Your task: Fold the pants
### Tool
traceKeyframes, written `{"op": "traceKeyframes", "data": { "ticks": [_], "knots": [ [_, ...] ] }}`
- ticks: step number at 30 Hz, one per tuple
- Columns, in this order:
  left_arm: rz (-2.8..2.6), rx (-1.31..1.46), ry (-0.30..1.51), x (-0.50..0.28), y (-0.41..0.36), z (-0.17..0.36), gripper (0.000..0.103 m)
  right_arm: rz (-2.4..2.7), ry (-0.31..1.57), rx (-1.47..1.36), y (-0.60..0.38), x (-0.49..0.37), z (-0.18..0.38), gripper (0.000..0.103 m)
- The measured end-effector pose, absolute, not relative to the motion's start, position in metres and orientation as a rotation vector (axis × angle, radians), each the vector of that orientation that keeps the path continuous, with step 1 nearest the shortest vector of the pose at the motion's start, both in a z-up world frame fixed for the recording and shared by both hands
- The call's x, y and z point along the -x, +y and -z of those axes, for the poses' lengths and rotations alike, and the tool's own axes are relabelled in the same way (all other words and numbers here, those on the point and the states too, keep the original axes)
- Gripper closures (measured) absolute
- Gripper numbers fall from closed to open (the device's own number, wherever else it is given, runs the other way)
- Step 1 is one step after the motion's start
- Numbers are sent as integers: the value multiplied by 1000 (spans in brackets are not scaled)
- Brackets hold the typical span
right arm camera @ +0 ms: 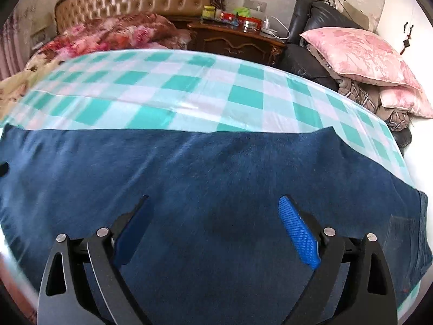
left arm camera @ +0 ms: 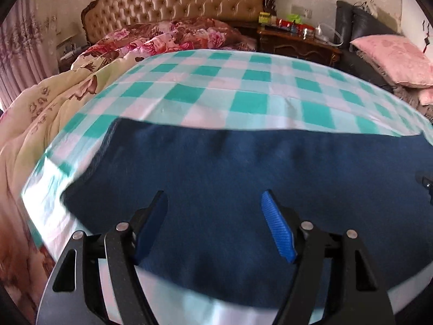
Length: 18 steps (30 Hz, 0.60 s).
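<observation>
Dark blue pants [left arm camera: 230, 178] lie flat across the near part of a green-and-white checked sheet [left arm camera: 243, 86] on the bed. They also fill the lower half of the right wrist view [right arm camera: 216, 178], with a pocket end at the right [right arm camera: 408, 233]. My left gripper [left arm camera: 213, 197] is open and empty above the pants near their left end. My right gripper [right arm camera: 216, 203] is open and empty above the pants' middle. A dark bit of the right gripper shows at the right edge of the left wrist view [left arm camera: 425, 182].
A tufted headboard [left arm camera: 184, 2] and floral quilts [left arm camera: 173, 38] lie at the far side. A dark wood nightstand [right arm camera: 238, 40] with clutter stands behind. Pink pillows [right arm camera: 360, 54] sit on a black chair at the right. The bed's left edge [left arm camera: 35, 211] drops off.
</observation>
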<state>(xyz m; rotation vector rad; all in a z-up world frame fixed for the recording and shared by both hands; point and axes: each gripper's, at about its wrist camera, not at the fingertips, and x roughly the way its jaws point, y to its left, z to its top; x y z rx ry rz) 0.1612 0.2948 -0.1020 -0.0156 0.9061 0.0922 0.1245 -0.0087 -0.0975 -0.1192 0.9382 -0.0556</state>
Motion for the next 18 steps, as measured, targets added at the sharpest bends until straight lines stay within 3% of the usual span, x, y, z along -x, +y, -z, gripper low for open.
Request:
{"op": "traceKeyframes", "data": {
  "ticks": [9,18],
  "knots": [
    [94,46,881,-100,201,101,30,72,956,106,-13,-65,95,14],
    [167,13,878,-94,153,101,30,87,1027,82,-32,-51,121,14]
  ]
}}
